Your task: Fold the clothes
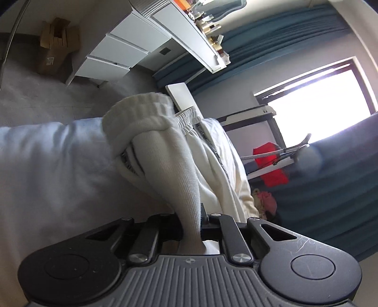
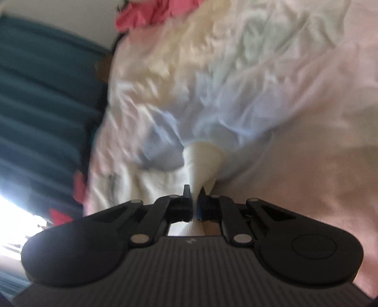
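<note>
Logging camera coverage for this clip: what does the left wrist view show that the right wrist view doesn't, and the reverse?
Only the left wrist view shows the room: a white drawer unit, a cardboard box, a bright window, a red item on a rack, and the cream garment's ribbed hem and zipper. Only the right wrist view, which is blurred, shows the rumpled pale bedding up close and a pink cloth at its far edge. Both show a teal curtain and a gripper, left and right, shut on cream fabric.
</note>
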Available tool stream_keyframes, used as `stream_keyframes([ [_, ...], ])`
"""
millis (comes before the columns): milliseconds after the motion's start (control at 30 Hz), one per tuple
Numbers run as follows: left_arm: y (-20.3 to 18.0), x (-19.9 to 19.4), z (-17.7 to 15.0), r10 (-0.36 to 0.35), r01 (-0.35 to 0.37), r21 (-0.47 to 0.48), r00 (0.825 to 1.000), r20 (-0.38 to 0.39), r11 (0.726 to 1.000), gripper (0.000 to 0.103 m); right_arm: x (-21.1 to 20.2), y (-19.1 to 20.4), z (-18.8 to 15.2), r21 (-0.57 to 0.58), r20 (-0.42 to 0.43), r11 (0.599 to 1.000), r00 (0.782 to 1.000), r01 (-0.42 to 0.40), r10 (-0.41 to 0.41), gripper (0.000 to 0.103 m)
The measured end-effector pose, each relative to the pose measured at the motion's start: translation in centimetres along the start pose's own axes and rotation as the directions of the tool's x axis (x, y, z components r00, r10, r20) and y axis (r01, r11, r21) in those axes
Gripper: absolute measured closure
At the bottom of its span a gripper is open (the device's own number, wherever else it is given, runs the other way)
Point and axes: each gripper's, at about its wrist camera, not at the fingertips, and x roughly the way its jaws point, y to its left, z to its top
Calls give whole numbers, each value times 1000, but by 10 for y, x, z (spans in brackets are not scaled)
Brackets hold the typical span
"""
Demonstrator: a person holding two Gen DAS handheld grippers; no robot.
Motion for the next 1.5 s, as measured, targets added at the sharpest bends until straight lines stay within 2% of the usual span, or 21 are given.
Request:
stream_keyframes([
  [100, 3, -5, 2, -43, 43, -59, 999, -1, 997, 93, -16, 13, 5, -114, 46, 993, 999, -23, 28, 97],
  [167, 5, -13, 4, -60, 61, -99, 998, 12, 993, 93, -27, 19, 10, -144, 82, 989, 996, -35, 47, 97],
  [267, -10, -19, 4, -64, 67, -50, 997, 46, 997, 93, -33, 29, 16, -157, 121, 986, 990, -55, 75, 97],
  [333, -24, -15, 10, -61, 62, -22, 997, 48, 998, 93, -28, 47, 19, -236, 135, 971, 988, -44, 78, 97],
  [500, -73, 18, 37, -45, 44, 24, 997, 57, 999, 93, 7, 114, 22, -338, 135, 939, 983, -71, 123, 97],
  [667, -130, 82, 59, -7, 4, 36, 996, 90, 999, 93, 70, 204, 4, -468, 203, 883, 969, -32, 142, 97],
  [767, -158, 137, 69, 52, -60, 83, 993, 102, 995, 93, 128, 239, -14, -505, 232, 863, 966, 18, 116, 97],
  [867, -177, 198, 78, 117, -130, 126, 988, 104, 984, 93, 189, 254, -31, -523, 228, 850, 971, 57, 75, 97],
  [933, -183, 238, 81, 163, -177, 156, 982, 100, 972, 93, 229, 263, -45, -572, 225, 816, 973, 88, 53, 97],
  [1000, -186, 274, 80, 208, -223, 181, 973, 100, 958, 92, 261, 267, -53, -595, 222, 798, 974, 99, 44, 97],
  [1133, -178, 322, 75, 268, -280, 201, 960, 84, 939, 91, 309, 269, -67, -643, 212, 754, 977, 135, 6, 97],
  [1200, -174, 338, 73, 281, -290, 211, 957, 76, 933, 87, 320, 265, -70, -637, 198, 758, 980, 142, -17, 96],
  [1300, -170, 340, 71, 270, -282, 216, 959, 81, 935, 86, 323, 258, -68, -624, 163, 771, 986, 128, -31, 92],
  [1333, -168, 337, 71, 264, -275, 217, 961, 80, 937, 78, 321, 258, -67, -617, 151, 778, 988, 118, -30, 91],
  [1367, -167, 330, 71, 259, -271, 220, 962, 80, 937, 73, 315, 258, -65, -610, 131, 786, 991, 99, -23, 85],
  [1400, -166, 324, 71, 254, -266, 224, 964, 82, 937, 61, 309, 258, -61, -602, 109, 794, 994, 78, -14, 77],
  [1433, -167, 314, 72, 243, -258, 232, 966, 93, 938, 54, 300, 258, -58, -595, 87, 802, 996, 50, 2, 73],
  [1500, -167, 292, 71, 211, -230, 254, 972, 102, 939, 49, 277, 257, -51, -579, 58, 815, 998, 8, 32, 49],
])
